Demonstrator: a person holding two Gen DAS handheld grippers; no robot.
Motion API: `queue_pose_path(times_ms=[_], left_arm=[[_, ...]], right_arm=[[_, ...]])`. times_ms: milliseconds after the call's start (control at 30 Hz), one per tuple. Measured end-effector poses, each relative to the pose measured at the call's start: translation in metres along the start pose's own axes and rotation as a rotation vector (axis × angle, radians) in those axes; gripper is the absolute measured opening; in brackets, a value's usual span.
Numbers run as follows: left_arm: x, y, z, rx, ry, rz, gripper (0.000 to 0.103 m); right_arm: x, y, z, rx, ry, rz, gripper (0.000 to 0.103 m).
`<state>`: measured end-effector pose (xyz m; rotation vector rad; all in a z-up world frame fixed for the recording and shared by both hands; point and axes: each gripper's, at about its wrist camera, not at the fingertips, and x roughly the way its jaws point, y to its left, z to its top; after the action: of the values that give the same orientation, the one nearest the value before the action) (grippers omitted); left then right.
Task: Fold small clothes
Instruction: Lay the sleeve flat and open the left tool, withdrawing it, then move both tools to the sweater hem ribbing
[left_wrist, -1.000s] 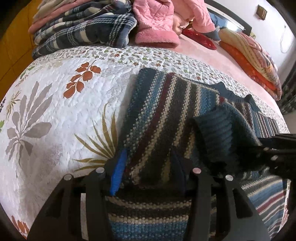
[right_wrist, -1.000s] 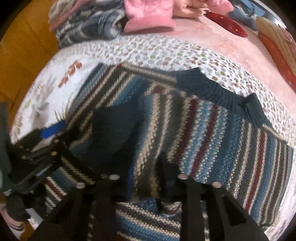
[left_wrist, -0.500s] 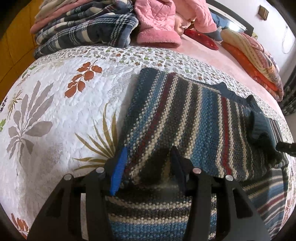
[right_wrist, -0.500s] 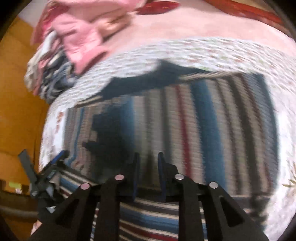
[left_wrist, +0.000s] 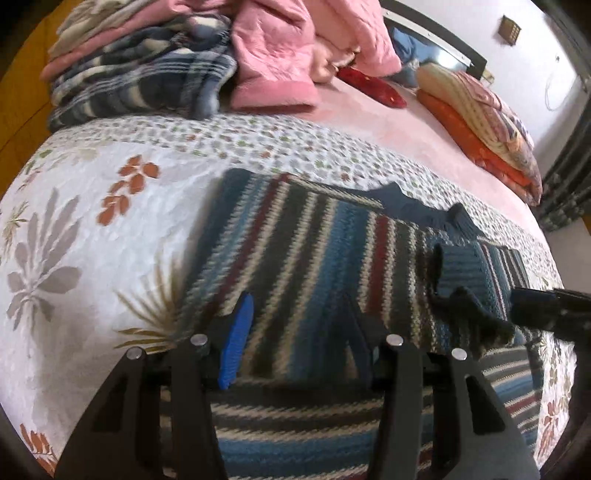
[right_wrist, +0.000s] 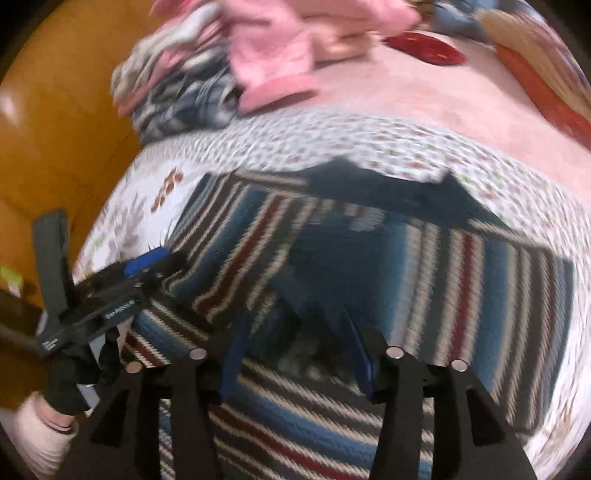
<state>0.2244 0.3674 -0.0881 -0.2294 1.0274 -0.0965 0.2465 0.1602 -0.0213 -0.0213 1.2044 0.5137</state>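
Note:
A striped knit sweater (left_wrist: 314, 251) in blue, cream and dark red lies flat on the bed, its lower part folded up. One dark blue sleeve cuff (left_wrist: 461, 269) rests across its right side. My left gripper (left_wrist: 297, 332) stands open, low over the folded edge near the sweater's left side, with knit between its fingers. In the right wrist view the sweater (right_wrist: 461, 280) fills the middle, blurred. My right gripper (right_wrist: 295, 350) is open above the fold with nothing held. It shows at the right edge (left_wrist: 543, 306) just beyond the cuff. The left gripper (right_wrist: 147, 264) sits at the left.
The sweater lies on a floral quilt (left_wrist: 92, 221). Behind it are a plaid blanket stack (left_wrist: 140, 85), a pink jacket (left_wrist: 273, 55), a red pillow (left_wrist: 373, 85) and folded orange bedding (left_wrist: 480, 122). A gloved hand (right_wrist: 70, 376) holds the left gripper by the bed's left edge.
My right gripper carried the sleeve from the left across to the sweater's right side, then opened and let it go. The left gripper stayed in place.

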Motion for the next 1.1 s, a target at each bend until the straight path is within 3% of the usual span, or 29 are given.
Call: queue_pose_path(times_ms=[67, 167, 233, 300, 367, 400, 633, 733, 833, 933, 1100], left_arm=[[0.018, 0.002, -0.002, -0.002, 0.058, -0.011, 0.050], [0.033, 0.012, -0.007, -0.033, 0.071, -0.038, 0.051], [0.032, 0.012, -0.010, -0.026, 0.054, -0.048, 0.051], [0.031, 0.010, -0.013, -0.005, 0.044, -0.047, 0.050], [0.030, 0.010, -0.014, 0.005, 0.041, -0.047, 0.050], [0.029, 0.010, -0.015, 0.003, 0.042, -0.048, 0.050], [0.028, 0.008, -0.018, -0.001, 0.037, -0.031, 0.050], [0.029, 0.007, -0.016, -0.001, 0.041, -0.025, 0.050], [0.029, 0.006, -0.014, 0.000, 0.049, -0.020, 0.050], [0.024, 0.002, -0.012, 0.009, 0.059, 0.007, 0.050], [-0.001, -0.021, -0.014, 0.045, 0.001, -0.021, 0.051]], right_arm=[[0.017, 0.011, 0.003, -0.043, 0.035, -0.059, 0.073], [0.046, 0.017, 0.003, -0.101, 0.108, -0.193, 0.069], [0.058, 0.015, -0.001, -0.137, 0.128, -0.239, 0.060], [0.052, 0.008, 0.000, -0.113, 0.093, -0.266, 0.030], [0.038, -0.006, 0.002, -0.018, 0.055, -0.174, 0.010], [0.032, -0.013, 0.001, 0.016, 0.036, -0.158, 0.009], [-0.028, -0.079, -0.021, 0.254, -0.089, -0.026, 0.009], [-0.040, -0.109, -0.036, 0.313, -0.080, -0.068, 0.010], [-0.038, -0.139, -0.055, 0.391, -0.026, -0.100, 0.021], [-0.045, -0.158, -0.074, 0.439, 0.003, -0.193, 0.030], [-0.067, -0.149, -0.070, 0.409, -0.129, -0.061, 0.032]])
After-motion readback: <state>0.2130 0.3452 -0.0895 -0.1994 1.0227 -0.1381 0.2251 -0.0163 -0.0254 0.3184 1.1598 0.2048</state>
